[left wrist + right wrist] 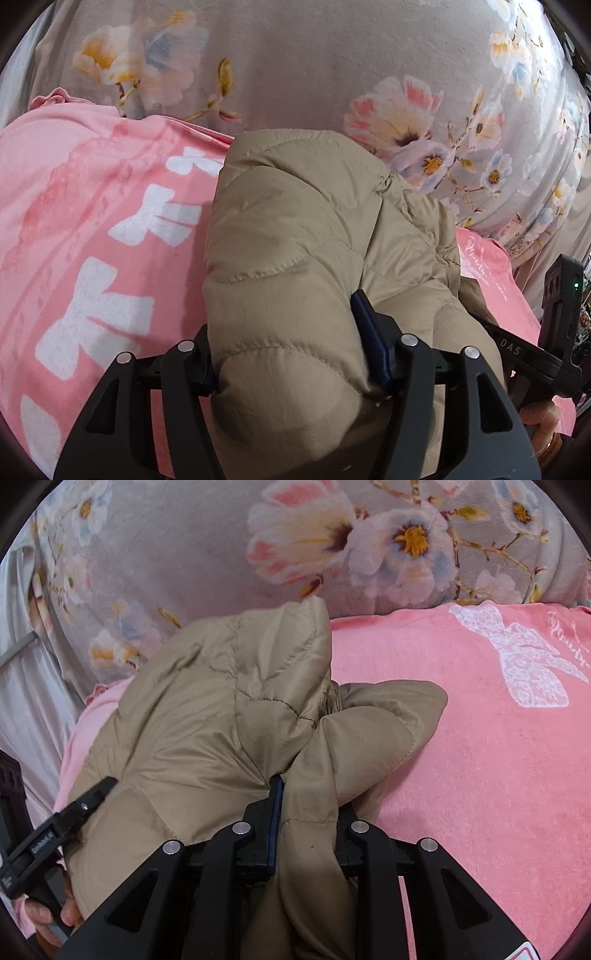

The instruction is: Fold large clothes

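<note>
A tan quilted puffer jacket point(295, 229) lies bunched on a pink blanket point(74, 221). My left gripper point(291, 354) is shut on a thick padded fold of the jacket, its blue pad pressing into the fabric. In the right wrist view the jacket point(207, 709) spreads left and centre. My right gripper point(306, 830) is shut on a narrower fold of it. The left gripper's body point(55, 830) shows at the left edge of the right wrist view; the right gripper's body point(554, 325) shows at the right of the left wrist view.
The pink blanket with a white butterfly print point(517, 657) covers the bed. A grey floral quilt point(332, 66) lies behind it, also in the right wrist view point(184, 554). Pale fabric point(22, 686) hangs at the left.
</note>
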